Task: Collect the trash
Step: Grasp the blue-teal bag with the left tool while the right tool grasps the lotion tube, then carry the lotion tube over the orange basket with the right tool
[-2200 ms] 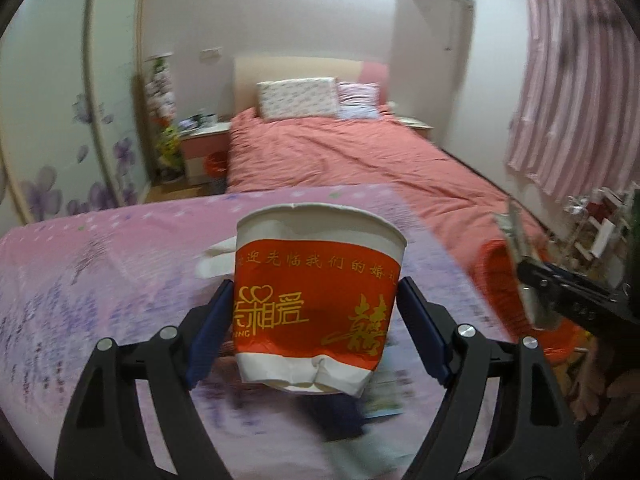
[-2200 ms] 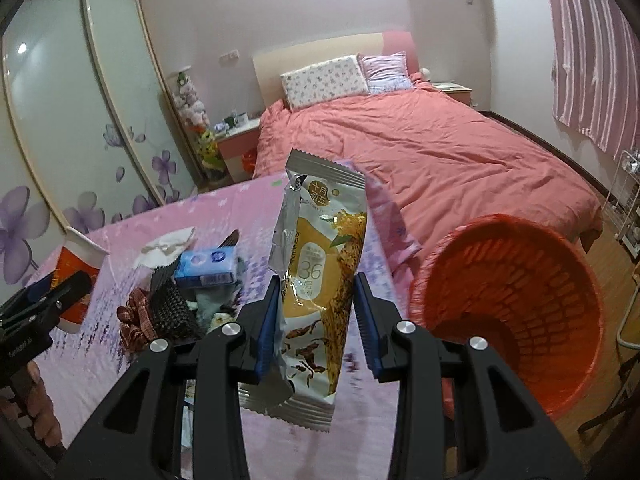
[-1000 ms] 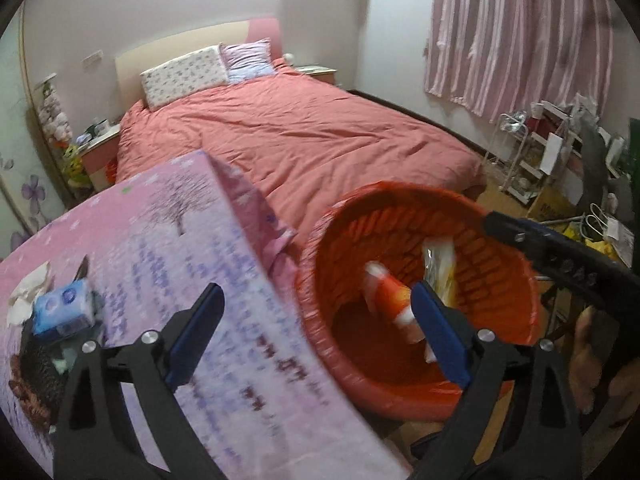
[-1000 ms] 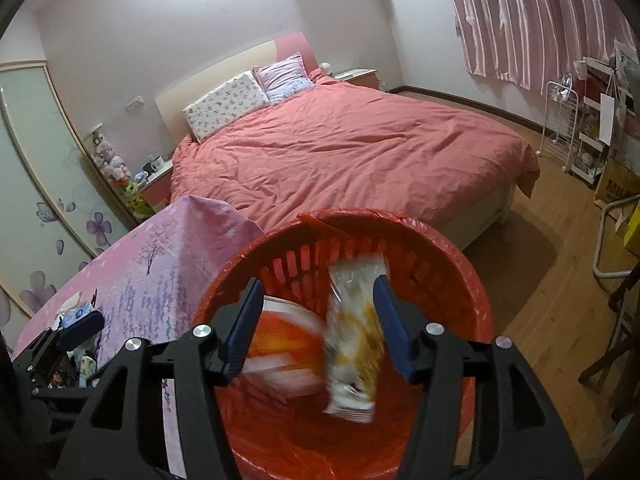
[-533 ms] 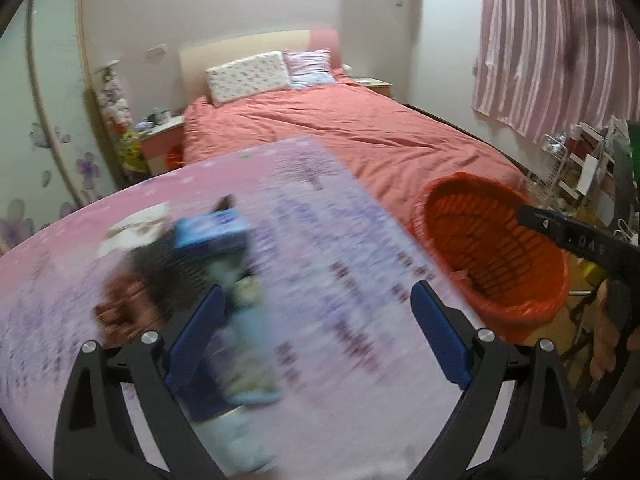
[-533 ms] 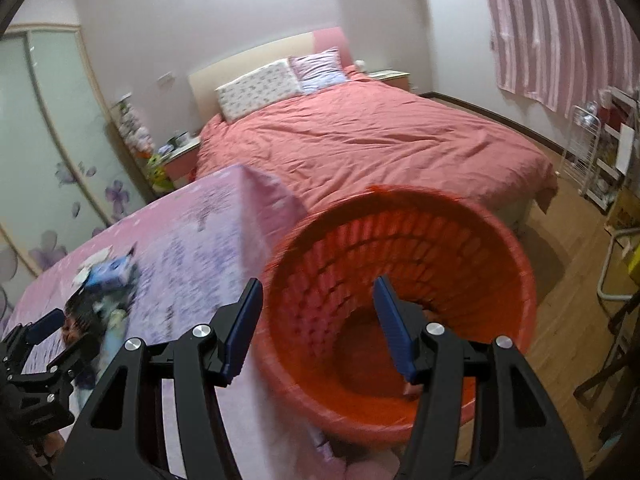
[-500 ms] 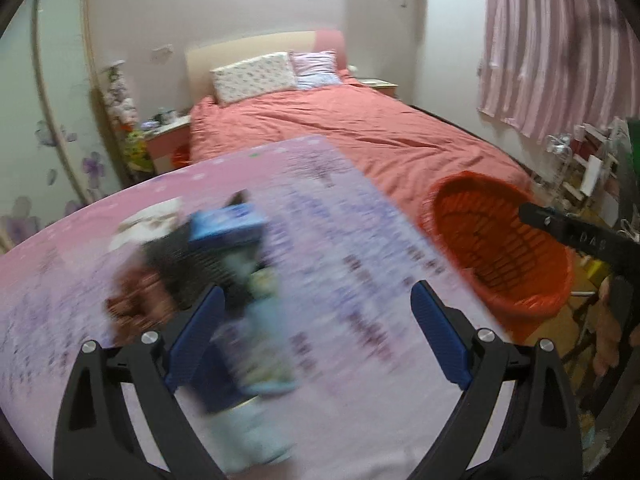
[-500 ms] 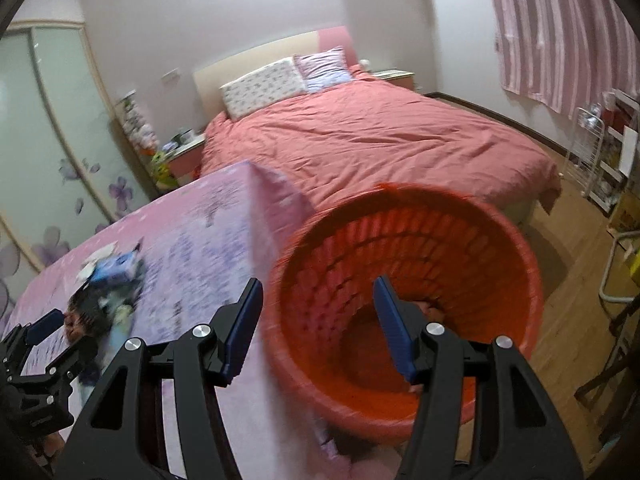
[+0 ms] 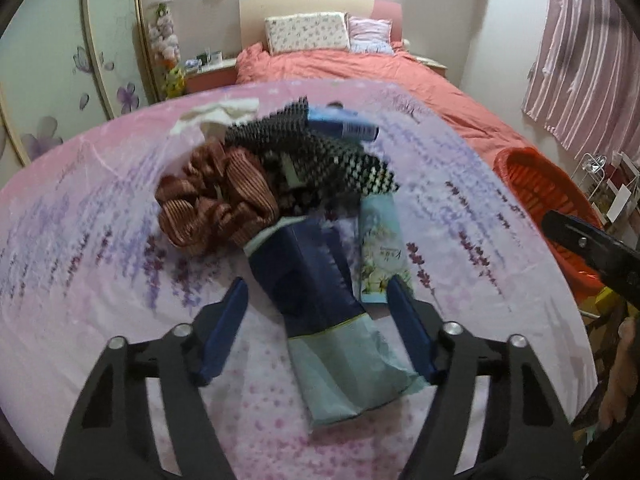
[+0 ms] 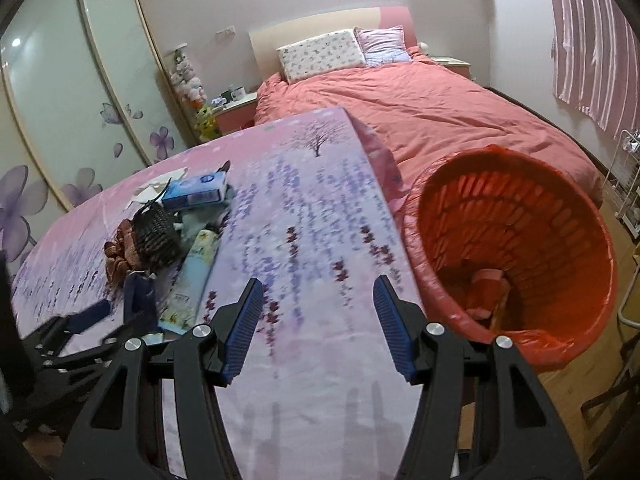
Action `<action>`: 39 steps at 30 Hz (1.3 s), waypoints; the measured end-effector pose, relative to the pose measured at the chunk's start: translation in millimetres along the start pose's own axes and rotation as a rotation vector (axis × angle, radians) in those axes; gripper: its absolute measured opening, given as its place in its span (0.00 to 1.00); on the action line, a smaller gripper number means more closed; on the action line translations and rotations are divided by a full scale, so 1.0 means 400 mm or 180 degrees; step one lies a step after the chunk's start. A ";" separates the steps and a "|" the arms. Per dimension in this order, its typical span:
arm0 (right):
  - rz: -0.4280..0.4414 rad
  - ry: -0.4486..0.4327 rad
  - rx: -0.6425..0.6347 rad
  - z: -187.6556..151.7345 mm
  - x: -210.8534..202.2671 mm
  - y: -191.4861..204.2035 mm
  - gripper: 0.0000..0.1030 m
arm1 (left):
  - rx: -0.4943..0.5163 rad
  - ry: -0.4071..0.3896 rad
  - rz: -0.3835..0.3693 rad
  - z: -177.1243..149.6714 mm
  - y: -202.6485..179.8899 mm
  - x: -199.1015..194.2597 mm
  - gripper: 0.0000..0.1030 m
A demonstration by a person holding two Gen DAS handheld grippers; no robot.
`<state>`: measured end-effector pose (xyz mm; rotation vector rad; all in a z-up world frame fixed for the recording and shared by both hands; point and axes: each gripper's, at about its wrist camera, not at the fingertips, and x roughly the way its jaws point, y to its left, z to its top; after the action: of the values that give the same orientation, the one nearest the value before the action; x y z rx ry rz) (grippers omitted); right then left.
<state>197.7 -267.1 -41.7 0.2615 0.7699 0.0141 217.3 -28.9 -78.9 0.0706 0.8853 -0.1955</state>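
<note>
A pile of trash lies on the pink flowered table (image 10: 320,200). Nearest is a dark blue and teal packet (image 9: 320,300), and it sits between the fingers of my left gripper (image 9: 317,284). Those jaws are closing, and the pads are not pressing on it. Beside it lie a light blue flowered packet (image 9: 380,256), a brown striped cloth (image 9: 216,200), a black-and-white checked cloth (image 9: 320,160), a blue box (image 9: 344,126) and a white tissue (image 9: 220,114). My right gripper (image 10: 318,292) is open and empty over the table's near edge. The orange basket (image 10: 520,208) stands to its right with trash (image 10: 488,284) at the bottom.
A bed (image 10: 420,120) with a salmon cover fills the room behind the table. Glass wardrobe doors (image 10: 60,100) run along the left, with a bedside table (image 10: 236,110) beyond. Pink curtains (image 10: 592,40) and a wire rack (image 10: 628,184) stand at the right.
Both grippers swung left, away from the basket and back over the table. The left jaws came in around the dark packet. The right jaws kept their width.
</note>
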 end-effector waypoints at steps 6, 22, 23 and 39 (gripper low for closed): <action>0.0095 0.0116 -0.0049 -0.011 0.043 0.072 0.56 | -0.0109 0.0087 0.0105 -0.012 0.064 0.015 0.41; 0.0022 0.0402 -0.0490 -0.002 0.215 0.286 0.32 | -0.0367 0.0075 0.0525 0.020 0.336 0.014 0.47; -0.0002 0.0385 -0.0547 -0.006 0.210 0.280 0.30 | -0.0377 0.0080 0.0505 0.016 0.349 0.016 0.47; -0.0436 0.0321 -0.0337 0.029 0.206 0.158 0.30 | -0.0520 0.0021 0.0316 0.008 0.387 0.021 0.49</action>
<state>270.3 -199.9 -75.4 0.1078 0.8832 -0.0615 255.6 121.1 -86.3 -0.0369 0.8991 -0.0299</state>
